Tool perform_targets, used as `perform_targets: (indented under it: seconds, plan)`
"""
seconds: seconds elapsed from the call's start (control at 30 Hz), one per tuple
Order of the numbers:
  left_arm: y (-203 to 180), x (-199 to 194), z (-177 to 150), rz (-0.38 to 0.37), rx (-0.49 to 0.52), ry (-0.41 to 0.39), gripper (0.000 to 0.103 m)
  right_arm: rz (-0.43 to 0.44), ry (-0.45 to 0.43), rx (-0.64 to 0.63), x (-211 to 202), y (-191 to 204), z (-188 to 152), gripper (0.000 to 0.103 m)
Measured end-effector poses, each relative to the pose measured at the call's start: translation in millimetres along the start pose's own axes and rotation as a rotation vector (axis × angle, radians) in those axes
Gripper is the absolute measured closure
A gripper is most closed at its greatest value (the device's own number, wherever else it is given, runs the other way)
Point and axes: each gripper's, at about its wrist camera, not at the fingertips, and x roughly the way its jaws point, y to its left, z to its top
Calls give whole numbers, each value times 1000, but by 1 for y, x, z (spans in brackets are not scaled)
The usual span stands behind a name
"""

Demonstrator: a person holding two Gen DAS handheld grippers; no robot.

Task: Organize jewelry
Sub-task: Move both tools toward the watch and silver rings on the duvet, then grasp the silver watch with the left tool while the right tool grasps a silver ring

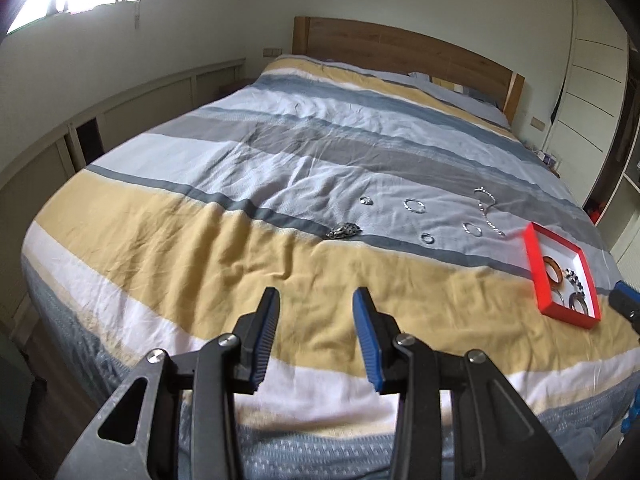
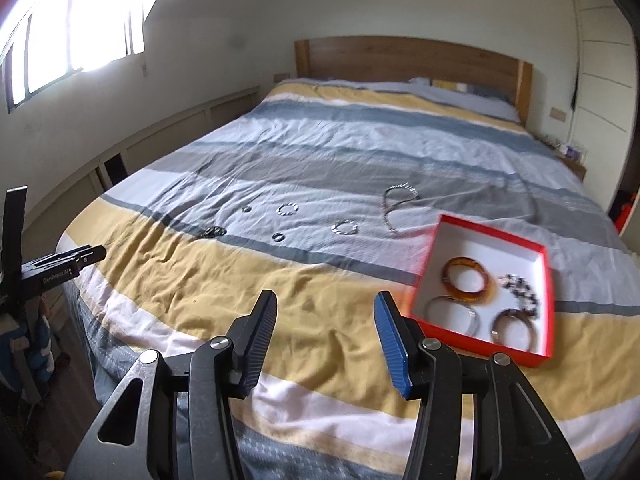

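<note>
Both tongs apart, empty: left gripper point(image 1: 316, 300), right gripper point(image 2: 326, 304). Loose rings point(image 1: 428, 238) ahead, rightward of left; red box point(image 2: 536, 354) beside right.

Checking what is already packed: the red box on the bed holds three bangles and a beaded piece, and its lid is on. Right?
Not quite. The red box has no lid on; it lies open, as the right wrist view shows. The three bangles and beaded piece are inside.
</note>
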Motion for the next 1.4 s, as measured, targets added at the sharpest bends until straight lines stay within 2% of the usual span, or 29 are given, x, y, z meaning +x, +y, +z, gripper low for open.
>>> perform_targets:
  seconds: [0.47,0.67,0.93,1.1,1.2,1.3,1.37,1.4]
  plan:
    - [-23,127,45,-169,144,119,67,92,147,-50,128,22,29,58]
    - [-30,180,64,-181,235,150,67,121,180,-58,179,31,41,58]
    - [-33,229,59,-190,346,205,67,146,203,-58,236,37,53,58]
    - [-30,242,55,-218,334,205,68,156,214,-60,266,41,58,58]
    - [-29,243,53,-219,337,199,71,165,223,-57,284,45,60,64]
    - [-33,244,51,-208,345,195,80,172,229,-57,296,48,60,72]
    - [-39,242,50,-191,365,192,84,196,233,-62,300,50,60,82]
    - [-41,242,49,-185,371,191,84,206,240,-67,303,52,59,83]
